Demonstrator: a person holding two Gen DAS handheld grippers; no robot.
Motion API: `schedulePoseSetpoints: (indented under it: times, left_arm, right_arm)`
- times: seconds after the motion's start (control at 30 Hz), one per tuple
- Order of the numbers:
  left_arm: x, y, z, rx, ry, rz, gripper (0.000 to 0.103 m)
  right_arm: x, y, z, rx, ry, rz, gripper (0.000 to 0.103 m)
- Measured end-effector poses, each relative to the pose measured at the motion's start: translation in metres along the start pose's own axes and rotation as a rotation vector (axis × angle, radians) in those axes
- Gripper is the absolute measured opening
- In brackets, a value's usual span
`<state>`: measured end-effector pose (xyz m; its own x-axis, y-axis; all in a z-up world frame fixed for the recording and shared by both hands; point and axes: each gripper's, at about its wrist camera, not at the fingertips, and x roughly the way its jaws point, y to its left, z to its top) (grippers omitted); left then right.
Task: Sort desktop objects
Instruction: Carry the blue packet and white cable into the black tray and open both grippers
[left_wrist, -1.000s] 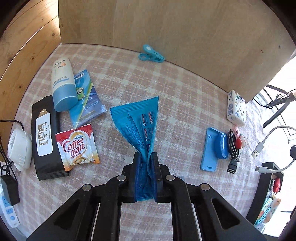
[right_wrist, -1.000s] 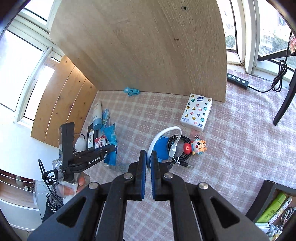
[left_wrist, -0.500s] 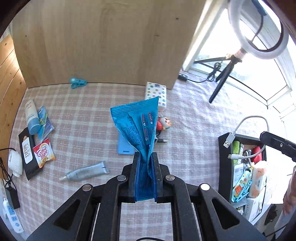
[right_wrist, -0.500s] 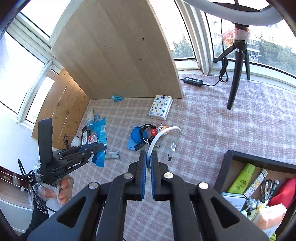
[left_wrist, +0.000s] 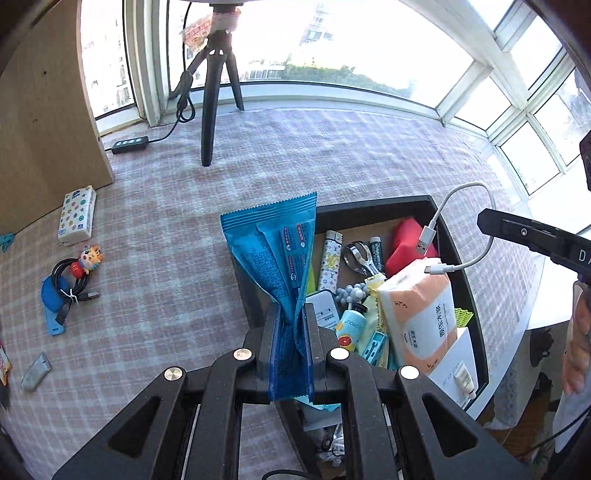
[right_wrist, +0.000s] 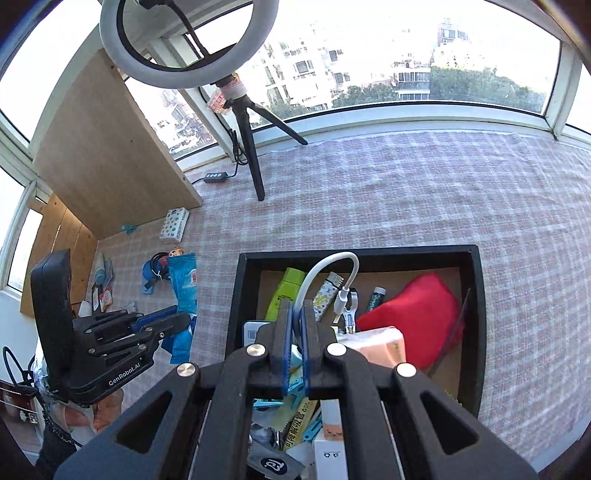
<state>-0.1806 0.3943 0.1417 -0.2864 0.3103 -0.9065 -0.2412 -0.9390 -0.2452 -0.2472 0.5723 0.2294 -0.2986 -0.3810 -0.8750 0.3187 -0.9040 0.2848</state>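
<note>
My left gripper (left_wrist: 290, 314) is shut on a blue snack packet (left_wrist: 275, 247) and holds it upright over the left wall of the black storage box (left_wrist: 373, 206). It also shows in the right wrist view (right_wrist: 173, 319), with the packet (right_wrist: 183, 284) left of the box (right_wrist: 476, 295). My right gripper (right_wrist: 296, 310) is shut on a white USB cable (right_wrist: 325, 271) and holds it above the box. The cable (left_wrist: 469, 225) loops over an orange tissue pack (left_wrist: 419, 306) in the left wrist view.
The box holds a red pouch (right_wrist: 417, 314), a lighter (left_wrist: 330, 258), a green bottle (right_wrist: 284, 286) and several small items. On the checked cloth lie a tissue pack (left_wrist: 77, 216), a black cable with a doll (left_wrist: 75, 275) and a blue case (left_wrist: 51, 306). A tripod (left_wrist: 214, 85) stands behind.
Both grippers have swung right from the left side of the table to the black box, carrying the blue packet and the white cable. The box now fills the lower views.
</note>
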Motion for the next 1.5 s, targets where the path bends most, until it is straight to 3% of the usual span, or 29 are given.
schedulePoseSetpoints:
  times: [0.17, 0.37, 0.5, 0.67, 1.1, 1.5]
  left_arm:
    - [0.019, -0.035, 0.004, 0.051, 0.023, 0.007, 0.010]
    - [0.027, -0.059, 0.005, 0.089, 0.042, 0.019, 0.010]
    - [0.029, -0.068, 0.008, 0.101, 0.066, 0.003, 0.033]
    - [0.019, -0.067, 0.009, 0.098, 0.042, 0.030, 0.037]
    - [0.002, -0.007, -0.007, 0.009, 0.027, 0.064, 0.037]
    - [-0.026, 0.105, -0.047, -0.130, 0.016, 0.158, 0.037]
  right_arm:
    - [-0.010, -0.044, -0.005, 0.056, -0.014, -0.055, 0.005]
    - [-0.012, -0.068, -0.013, 0.043, -0.004, -0.119, 0.005]
    - [-0.009, -0.074, -0.018, 0.030, 0.017, -0.122, 0.005]
    - [-0.011, -0.077, -0.018, 0.050, 0.011, -0.127, 0.023]
    - [-0.007, -0.049, -0.013, 0.022, -0.001, -0.078, 0.023]
    - [0.050, 0.056, -0.002, -0.116, 0.065, 0.013, 0.023]
